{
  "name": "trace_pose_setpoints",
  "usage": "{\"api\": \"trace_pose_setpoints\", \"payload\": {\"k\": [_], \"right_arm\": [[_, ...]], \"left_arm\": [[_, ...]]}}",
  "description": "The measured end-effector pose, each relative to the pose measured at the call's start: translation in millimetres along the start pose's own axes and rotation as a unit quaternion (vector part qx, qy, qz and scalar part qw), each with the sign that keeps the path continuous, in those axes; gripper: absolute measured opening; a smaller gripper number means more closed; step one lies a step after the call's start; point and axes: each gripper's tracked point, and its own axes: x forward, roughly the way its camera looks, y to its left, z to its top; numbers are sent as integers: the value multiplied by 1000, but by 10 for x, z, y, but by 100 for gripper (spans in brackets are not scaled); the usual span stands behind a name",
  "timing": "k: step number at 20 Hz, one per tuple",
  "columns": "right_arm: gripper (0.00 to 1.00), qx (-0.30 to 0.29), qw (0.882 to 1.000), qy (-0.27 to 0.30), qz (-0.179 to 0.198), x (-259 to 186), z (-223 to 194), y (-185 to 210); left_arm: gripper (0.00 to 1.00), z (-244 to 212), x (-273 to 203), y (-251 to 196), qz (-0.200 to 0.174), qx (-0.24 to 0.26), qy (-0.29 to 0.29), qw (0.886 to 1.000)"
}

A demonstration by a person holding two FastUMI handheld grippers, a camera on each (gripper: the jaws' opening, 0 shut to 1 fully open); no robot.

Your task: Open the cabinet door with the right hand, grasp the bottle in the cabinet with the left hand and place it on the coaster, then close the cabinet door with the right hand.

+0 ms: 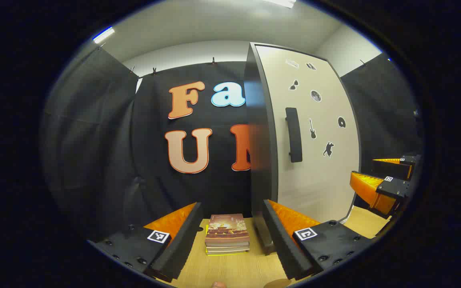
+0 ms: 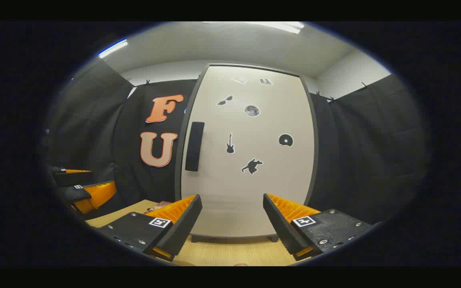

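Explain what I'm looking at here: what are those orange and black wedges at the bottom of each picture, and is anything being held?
Each picture comes from a camera riding on a hand-held, two-finger gripper. The wedges are that gripper's own fingers. In the left gripper view, the left gripper is open and empty; beyond it a stack of books lies on the wooden table. The right gripper in its own view is also open and empty, facing the closed cabinet door with its dark handle and small stickers. No bottle is visible while the door is closed.
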Motion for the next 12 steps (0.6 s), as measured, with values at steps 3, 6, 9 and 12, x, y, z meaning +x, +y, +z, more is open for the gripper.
{"api": "trace_pose_setpoints", "payload": {"k": [3,6,9,12], "right_arm": [[95,24,1000,10,-8,65,-39,36],[97,27,999,22,-14,106,-81,85],[95,20,999,26,-11,134,-88,196],[94,7,1000,28,-7,170,-91,309]], "left_arm": [[98,-20,28,13,-3,7,6,1000],[98,-28,-3,23,3,-2,9,1000],[97,-67,-28,13,6,-5,18,1000],[98,-71,-52,8,8,-5,24,1000]]}}
